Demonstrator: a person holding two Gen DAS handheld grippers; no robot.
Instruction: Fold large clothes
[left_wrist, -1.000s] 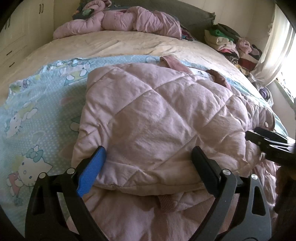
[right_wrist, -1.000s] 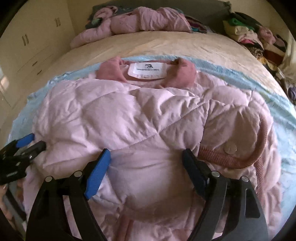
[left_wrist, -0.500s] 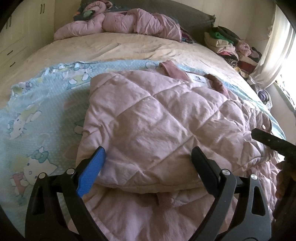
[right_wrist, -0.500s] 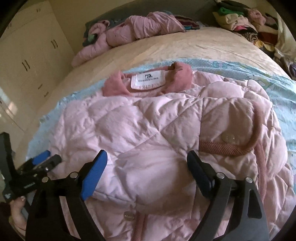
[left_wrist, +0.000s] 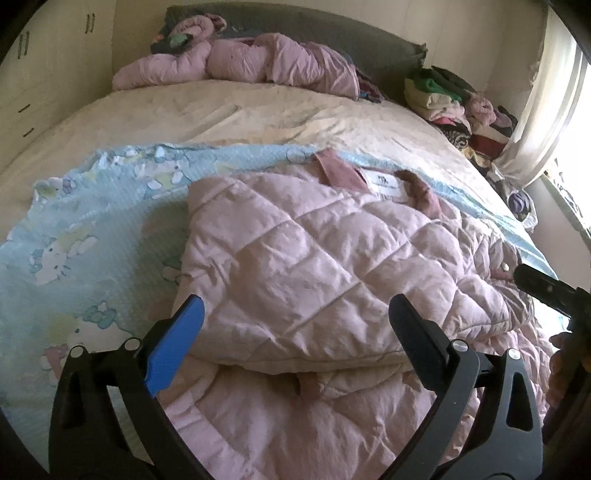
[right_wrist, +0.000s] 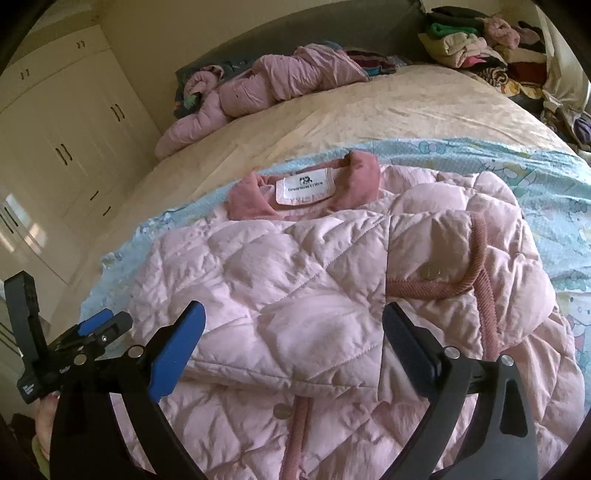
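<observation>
1. Left tool (left_wrist: 295, 328): jaws spread wide, having just been opening; nothing pinched. One blue pad, one black. Poised over the folded lower edge of the coat, pads clear of the fabric. Also visible at the left edge of the right wrist view.
2. Right tool (right_wrist: 291, 332): jaws spread wide, having just been opening; nothing between the pads. Poised above the coat's front; one black finger of it shows at the right edge of the left wrist view.
3. Pink quilted coat (right_wrist: 314, 288): lies flat on the blue blanket, near end of the bed. One side panel is folded across the front. Darker pink collar (right_wrist: 364, 173) at the far end with a white label (right_wrist: 303, 186) facing up. Corded pink trim and a round snap button (right_wrist: 428, 273) on the right side.
4. Blue cartoon-print blanket (left_wrist: 92, 236): spread under the coat, covering the near part of the bed.
5. Bed (left_wrist: 229, 118): cream cover, bare in the middle.
6. Crumpled pink jacket (left_wrist: 258, 62): at the head of the bed, against the grey headboard (left_wrist: 332, 33).
7. Pile of mixed clothes (left_wrist: 454, 103): beside the bed's far right corner.
8. Cream wardrobe (right_wrist: 66, 140): left wall, dark handles.
9. Curtain (left_wrist: 543, 103): right wall, by a bright window.
</observation>
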